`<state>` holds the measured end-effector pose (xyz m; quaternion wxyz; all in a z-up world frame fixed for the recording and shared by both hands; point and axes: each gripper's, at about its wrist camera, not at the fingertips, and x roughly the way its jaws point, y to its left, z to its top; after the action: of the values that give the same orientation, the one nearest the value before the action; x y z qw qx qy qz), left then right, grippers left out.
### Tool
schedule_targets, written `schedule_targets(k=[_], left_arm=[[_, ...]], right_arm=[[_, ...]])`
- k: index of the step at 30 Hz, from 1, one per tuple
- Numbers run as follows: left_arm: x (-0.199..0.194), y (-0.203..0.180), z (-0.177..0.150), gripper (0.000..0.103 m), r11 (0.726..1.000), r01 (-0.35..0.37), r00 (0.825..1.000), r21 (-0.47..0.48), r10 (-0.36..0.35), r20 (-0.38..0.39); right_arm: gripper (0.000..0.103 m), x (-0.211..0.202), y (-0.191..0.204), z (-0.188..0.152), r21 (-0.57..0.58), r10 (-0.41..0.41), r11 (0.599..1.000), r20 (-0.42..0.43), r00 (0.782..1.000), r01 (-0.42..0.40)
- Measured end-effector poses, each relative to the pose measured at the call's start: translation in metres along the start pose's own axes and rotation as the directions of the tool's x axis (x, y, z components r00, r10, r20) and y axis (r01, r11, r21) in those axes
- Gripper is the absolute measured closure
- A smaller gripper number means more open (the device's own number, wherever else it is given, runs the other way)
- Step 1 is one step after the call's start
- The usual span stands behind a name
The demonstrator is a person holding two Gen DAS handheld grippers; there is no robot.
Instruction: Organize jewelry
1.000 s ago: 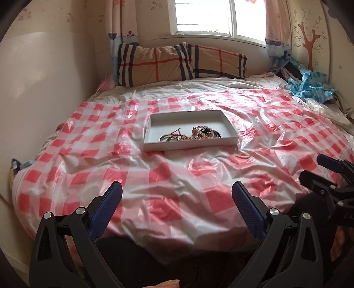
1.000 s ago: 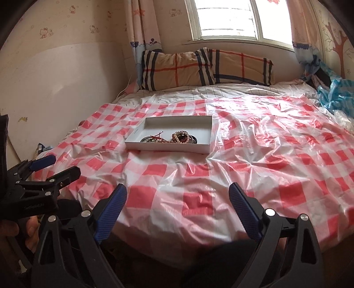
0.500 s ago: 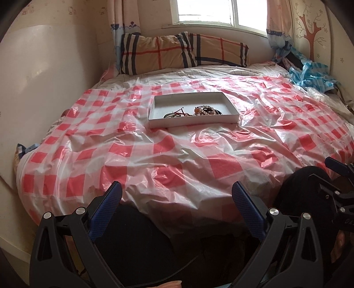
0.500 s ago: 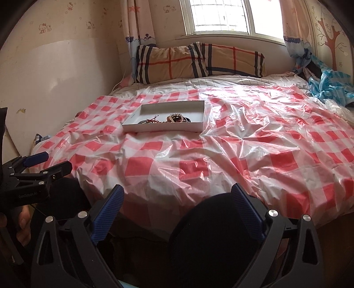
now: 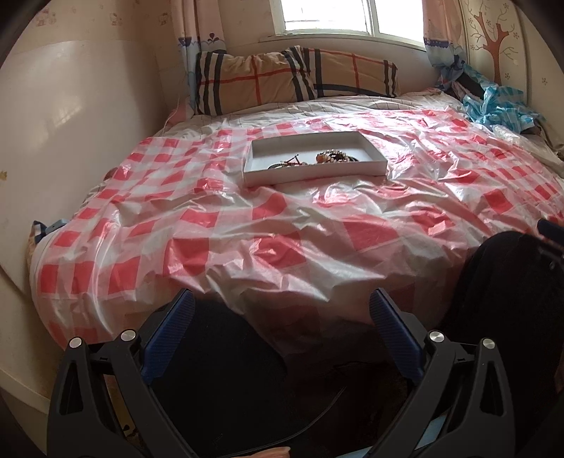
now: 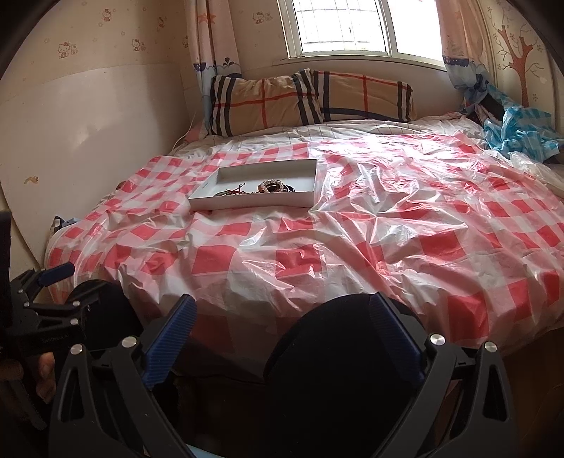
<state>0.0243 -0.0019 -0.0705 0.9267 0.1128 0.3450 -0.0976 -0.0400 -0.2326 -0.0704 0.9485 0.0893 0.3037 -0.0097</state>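
A white tray (image 5: 313, 168) was seen lying flat on the red-and-white checked plastic sheet (image 5: 282, 225) that covered the bed; the jewelry (image 5: 312, 160) was heaped against the tray's near wall, a beaded bracelet (image 5: 331, 156) being made out to the right of a thin red piece, though the individual items were too small to be told apart with confidence. Both grippers were held well short of the tray, off the near edge of the bed; the left gripper (image 5: 280, 331) was released, its jaws spread wide with nothing between them; the right gripper (image 6: 282, 327) was likewise spread and empty. Only a dark sliver of the right gripper was caught at the right edge of the left wrist view; in the right wrist view, by contrast, the left gripper (image 6: 53, 282) was shown at the lower left from the side, with a hand (image 6: 38, 370) visible behind it. Two plaid pillows (image 6: 310, 100) were seen at the head of the bed below the window (image 6: 345, 28); a crumpled blue-and-white sheet (image 6: 518, 130) was seen at the far right.
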Motion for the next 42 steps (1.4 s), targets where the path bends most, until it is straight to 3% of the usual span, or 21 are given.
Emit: schedule_targets(k=[12, 42], left_arm=[[0.000, -0.003, -0.005, 0.008, 1.000, 0.019, 1.000, 0.018, -0.019, 0.014], [0.006, 0.013, -0.006, 0.008, 0.994, 0.083, 0.997, -0.078, -0.083, 0.003]], right_arm=[[0.008, 0.004, -0.001, -0.003, 0.001, -0.003, 1.000, -0.013, 1.000, 0.003], [0.008, 0.006, 0.003, -0.003, -0.005, -0.009, 1.000, -0.017, 1.000, 0.009]])
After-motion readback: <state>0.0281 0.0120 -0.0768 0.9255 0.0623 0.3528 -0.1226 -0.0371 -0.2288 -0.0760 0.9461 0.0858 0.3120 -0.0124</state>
